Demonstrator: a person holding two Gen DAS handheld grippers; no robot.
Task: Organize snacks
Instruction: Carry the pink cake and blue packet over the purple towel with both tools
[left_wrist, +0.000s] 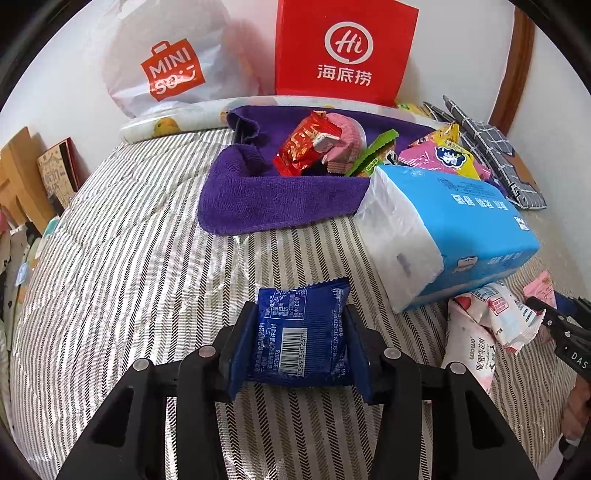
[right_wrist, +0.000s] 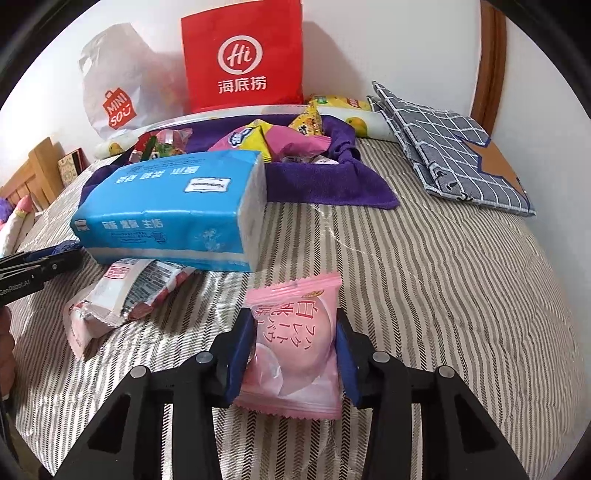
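the left hand-held gripper (left_wrist: 300, 341) pinches a blue snack packet (left_wrist: 301, 332) near the bed's (left_wrist: 129, 258) front edge; the right hand-held gripper (right_wrist: 295, 347) pinches a pink snack packet (right_wrist: 295, 347). beyond, a blue tissue pack (right_wrist: 166, 210), then a snack-filled purple towel (left_wrist: 266, 195) at the far edge.

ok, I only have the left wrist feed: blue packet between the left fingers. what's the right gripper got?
Observer: The right gripper has a pink snack packet between its fingers, both pads against its sides.
Operator: Lifted or on the bed?
Observer: Cannot tell for sure; it hangs low over the striped bedspread, clear of other snacks.
Operator: Where's the purple basket from there?
Observer: The purple cloth basket sits behind the blue tissue pack, which blocks its left part; the right part is open to approach.
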